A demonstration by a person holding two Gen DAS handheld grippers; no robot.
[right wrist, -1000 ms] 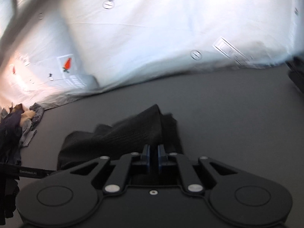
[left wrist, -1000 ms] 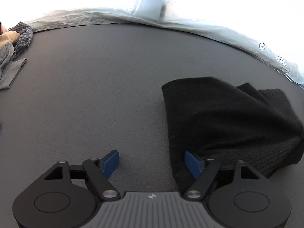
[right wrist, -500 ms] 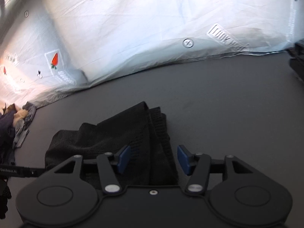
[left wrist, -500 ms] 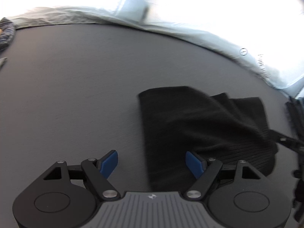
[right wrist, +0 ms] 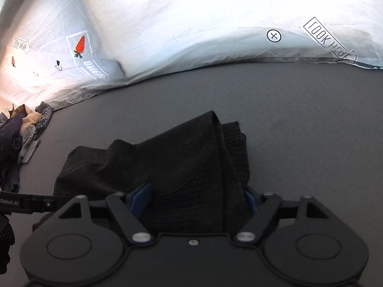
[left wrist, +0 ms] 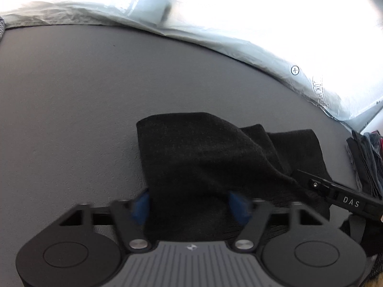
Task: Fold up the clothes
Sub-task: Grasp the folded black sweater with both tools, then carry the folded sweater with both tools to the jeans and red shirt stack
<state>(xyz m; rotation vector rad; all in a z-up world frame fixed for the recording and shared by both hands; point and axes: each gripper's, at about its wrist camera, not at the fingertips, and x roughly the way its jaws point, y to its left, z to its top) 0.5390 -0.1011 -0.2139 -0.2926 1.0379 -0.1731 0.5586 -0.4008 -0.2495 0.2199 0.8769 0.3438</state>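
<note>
A black knit garment (left wrist: 203, 148) lies folded in a rumpled heap on the grey mat (left wrist: 71, 95). My left gripper (left wrist: 190, 203) straddles its near left edge. The blue pads are blurred as the jaws close, the cloth fills the gap between them, and no firm pinch shows. In the right wrist view the same garment (right wrist: 167, 157) has a raised fold running up its middle. My right gripper (right wrist: 199, 198) stands over the ribbed near end, its jaws opening with cloth between the pads but not gripped. One finger of the right gripper (left wrist: 335, 191) shows at the garment's right side.
A pile of mixed clothes (right wrist: 21, 129) lies at the mat's far left. A white printed sheet (right wrist: 191, 24) borders the mat's far edge. Darker folded clothes (left wrist: 368, 157) sit at the right edge of the left wrist view. Bare mat stretches beyond the garment.
My right gripper's jaws went from shut on the garment's fold to wide apart, and the fold dropped. My left gripper slid over the garment's edge and its jaws have narrowed.
</note>
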